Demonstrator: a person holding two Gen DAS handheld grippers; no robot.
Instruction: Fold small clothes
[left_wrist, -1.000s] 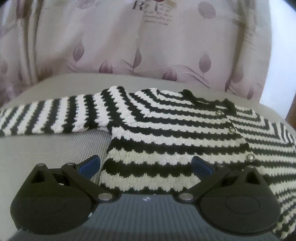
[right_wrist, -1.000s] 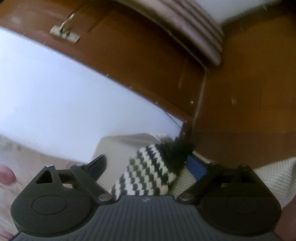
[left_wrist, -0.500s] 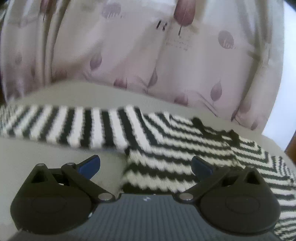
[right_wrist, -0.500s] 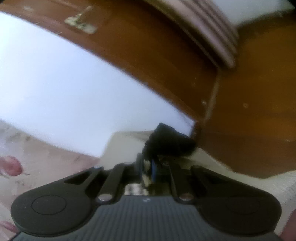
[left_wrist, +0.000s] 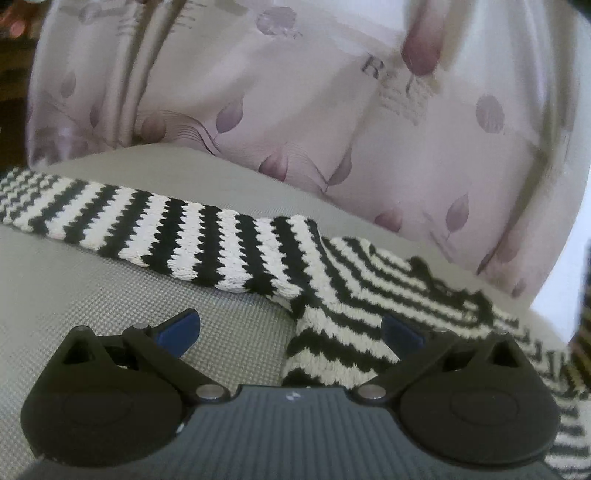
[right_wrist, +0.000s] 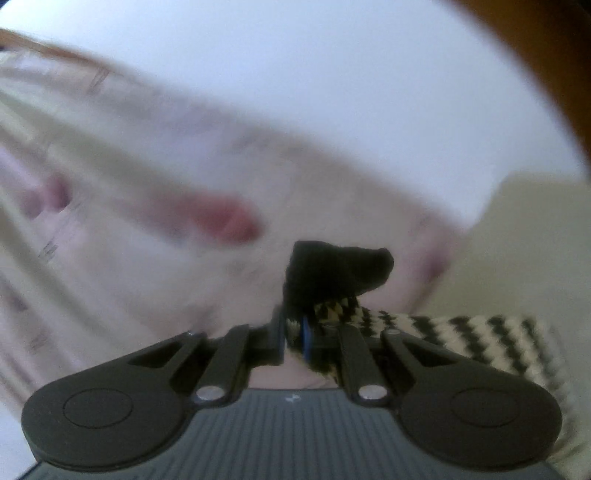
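Sweater (left_wrist: 332, 295), striped, lies flat on the grey counter (left_wrist: 92, 295); right gripper (right_wrist: 293, 338), clamped on its black cuff (right_wrist: 332, 273), should carry the sleeve low across the body while the wide-open, empty left gripper (left_wrist: 288, 328) steadies the hem.

From my left wrist camera I can read only a large "R" on the curtain (left_wrist: 369, 122), at about one o'clock; the strokes after it are blurred, and the fine print lines under it are too small to make out. My right wrist view is smeared, with nothing legible.
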